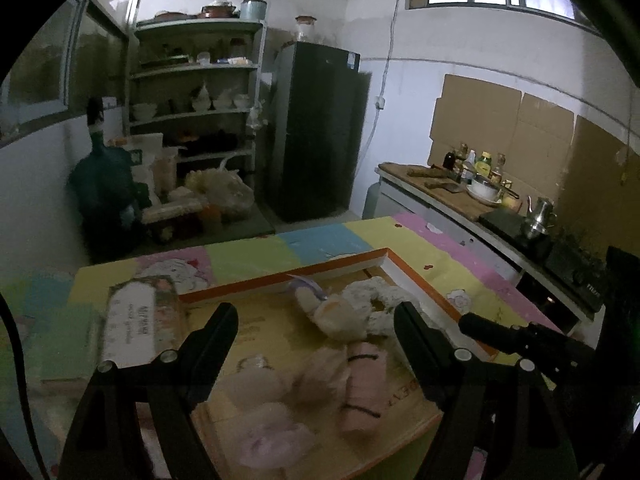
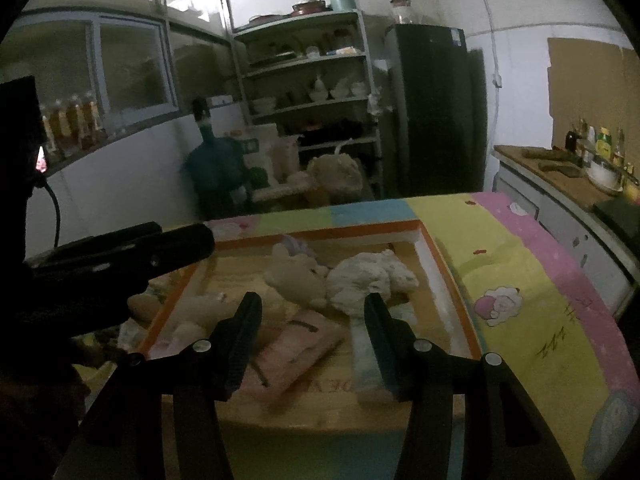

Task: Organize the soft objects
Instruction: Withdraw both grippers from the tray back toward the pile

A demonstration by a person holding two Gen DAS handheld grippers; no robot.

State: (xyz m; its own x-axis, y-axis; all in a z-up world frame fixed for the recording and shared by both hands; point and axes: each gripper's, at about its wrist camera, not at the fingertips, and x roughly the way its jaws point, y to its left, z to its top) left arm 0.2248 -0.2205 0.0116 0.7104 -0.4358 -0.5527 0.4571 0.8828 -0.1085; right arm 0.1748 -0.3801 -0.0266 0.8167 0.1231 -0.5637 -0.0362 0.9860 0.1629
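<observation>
Already gathered inside the orange-rimmed tray (image 2: 448, 276): beige plush (image 2: 298, 280), white plush (image 2: 368, 280), pink folded cloth (image 2: 304, 344) (probably corralled there for sorting). Left gripper (image 1: 316, 320) and right gripper (image 2: 312, 308) both spread wide, empty, hovering above the tray's contents.

Fuzzy cloth plush toys (image 2: 372, 280); matt black plastic tools (image 2: 312, 320); smooth printed table cover (image 2: 520, 264).
</observation>
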